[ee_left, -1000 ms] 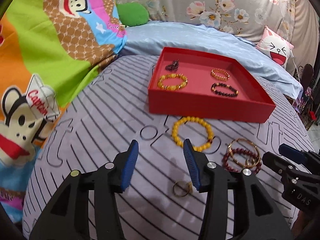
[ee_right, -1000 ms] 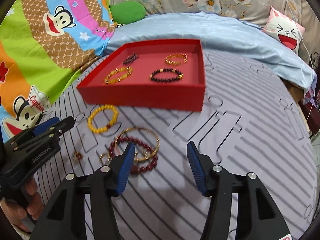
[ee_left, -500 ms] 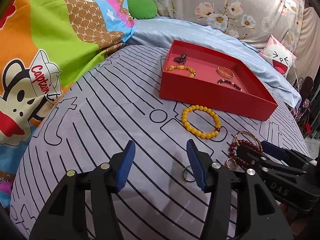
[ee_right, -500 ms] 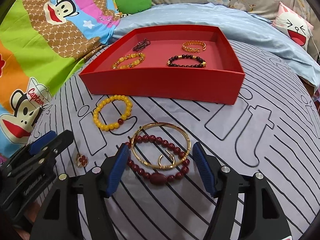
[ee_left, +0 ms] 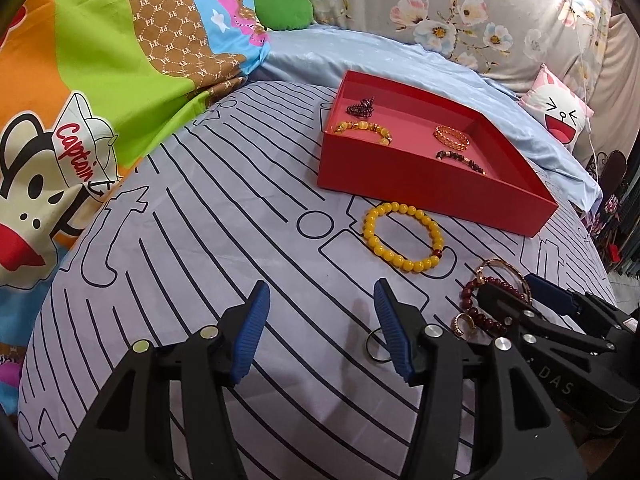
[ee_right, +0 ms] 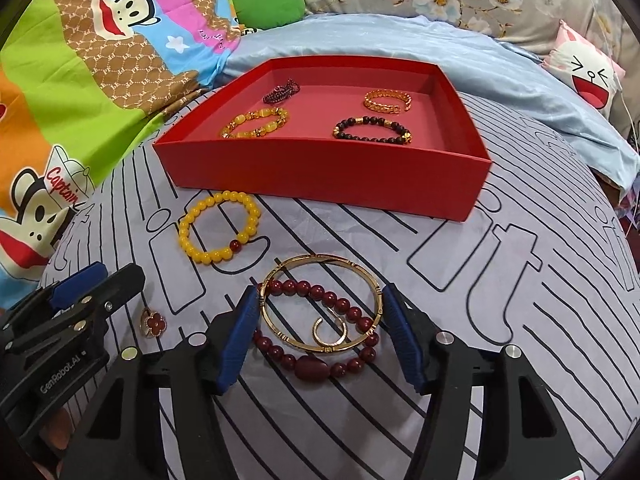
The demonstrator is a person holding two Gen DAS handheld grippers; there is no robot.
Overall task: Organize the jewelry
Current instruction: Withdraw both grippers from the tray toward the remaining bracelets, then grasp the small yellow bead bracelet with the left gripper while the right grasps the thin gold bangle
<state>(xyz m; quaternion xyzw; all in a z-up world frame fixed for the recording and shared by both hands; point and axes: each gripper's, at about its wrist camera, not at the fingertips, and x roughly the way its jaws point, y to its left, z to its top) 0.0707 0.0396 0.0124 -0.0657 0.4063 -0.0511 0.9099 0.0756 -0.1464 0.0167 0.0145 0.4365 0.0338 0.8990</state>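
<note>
A red box [ee_right: 320, 176] on the striped bedspread holds several bracelets. In front of it lie a yellow bead bracelet [ee_right: 218, 258], a gold bangle [ee_right: 320, 258] over a dark red bead bracelet [ee_right: 312, 370], and a small open gold ring [ee_right: 320, 334] inside the bangle. My right gripper [ee_right: 320, 300] straddles the bangle, its blue pads close on either side, and its jaws are closing. My left gripper [ee_left: 320, 296] stands open over bare cloth with nothing between its fingers. A thin ring [ee_left: 374, 350] lies just beside its right finger. A red clover ring [ee_right: 154, 322] lies near the left gripper [ee_right: 116, 276].
A bright cartoon quilt [ee_left: 80, 80] is heaped on the left. A blue sheet [ee_right: 400, 44] and floral pillows [ee_left: 480, 8] lie behind the box. A pink cartoon cushion [ee_left: 560, 112] sits at the far right, where the bed edge drops away.
My right gripper has moved forward and left, from beside the bangle to straddling it and the red beads. My left gripper has kept its place and stands slightly wider.
</note>
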